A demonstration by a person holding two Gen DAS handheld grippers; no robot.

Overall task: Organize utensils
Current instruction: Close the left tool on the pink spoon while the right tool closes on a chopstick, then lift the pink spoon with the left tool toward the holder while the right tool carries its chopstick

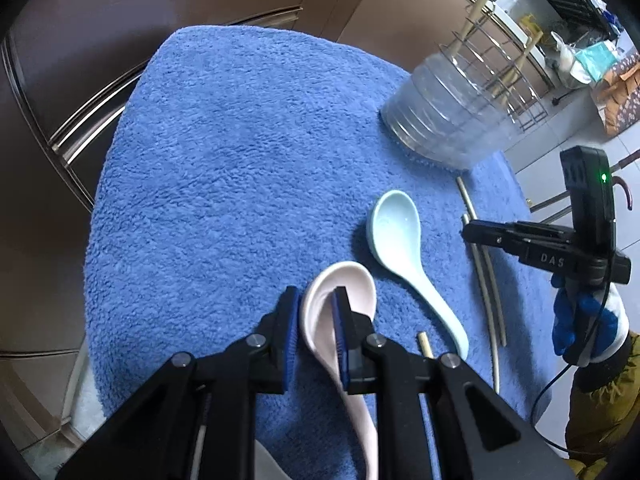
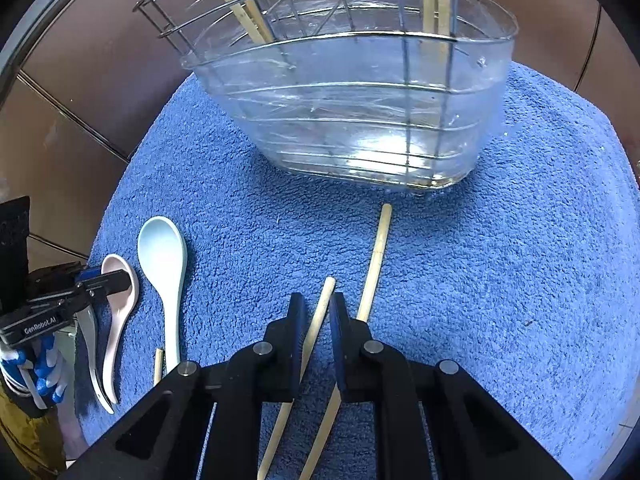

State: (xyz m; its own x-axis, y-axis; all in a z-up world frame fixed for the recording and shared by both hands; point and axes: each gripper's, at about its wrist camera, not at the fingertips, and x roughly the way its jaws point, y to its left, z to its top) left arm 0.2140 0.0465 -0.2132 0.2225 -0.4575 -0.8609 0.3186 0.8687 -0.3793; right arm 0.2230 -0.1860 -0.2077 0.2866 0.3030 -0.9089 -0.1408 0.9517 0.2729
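A pink ceramic spoon (image 1: pixel 320 300) lies on the blue towel (image 1: pixel 224 152). My left gripper (image 1: pixel 316 312) is open around the left rim of its bowl, one finger inside the bowl, one outside. A light blue spoon (image 1: pixel 400 240) lies just to the right. My right gripper (image 2: pixel 318 308) is open, with one bamboo chopstick (image 2: pixel 320 312) between its fingers and a second chopstick (image 2: pixel 376 256) running under its right finger. A clear plastic tub (image 2: pixel 360 120) holding a wire rack (image 2: pixel 320 8) with upright chopsticks stands at the towel's far edge.
A short chopstick end (image 2: pixel 159 364) shows beside the blue spoon's handle. A white spoon handle (image 2: pixel 94 360) lies left of the pink spoon. Brown cabinet fronts (image 1: pixel 120 20) lie beyond the towel. The right gripper (image 1: pixel 472 232) shows in the left wrist view.
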